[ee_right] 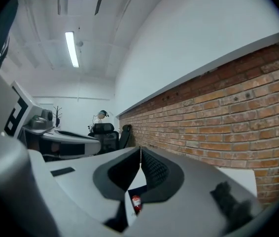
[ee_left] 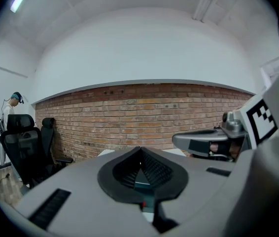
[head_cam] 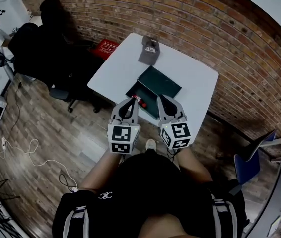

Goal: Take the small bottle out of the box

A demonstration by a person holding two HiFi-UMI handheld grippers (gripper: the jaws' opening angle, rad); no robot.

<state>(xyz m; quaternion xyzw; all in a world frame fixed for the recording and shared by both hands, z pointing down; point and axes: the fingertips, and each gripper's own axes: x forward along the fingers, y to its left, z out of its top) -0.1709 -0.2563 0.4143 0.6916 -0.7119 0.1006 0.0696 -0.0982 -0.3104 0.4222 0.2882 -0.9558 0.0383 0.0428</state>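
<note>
Small bottle (ee_right: 136, 203) peeks under right tongs (ee_right: 140, 151); head view shows box (head_cam: 156, 83).

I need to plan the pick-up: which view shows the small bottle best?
The head view: the small bottle shows from above, inside the open box. The right gripper view catches only a sliver of it through a low gap. The left gripper view shows at most a red speck.

- One white table (head_cam: 195, 81) is standing.
- One green box (head_cam: 159, 82) is lying open.
- One small bottle (head_cam: 141, 103) is sitting inside.
- Two grippers are showing, left gripper (head_cam: 133, 100) and right gripper (head_cam: 160, 98).
- Two black office chairs (ee_left: 22, 139) (ee_left: 47, 132) are standing.
- One red crate (head_cam: 105, 47) is sitting.
</note>
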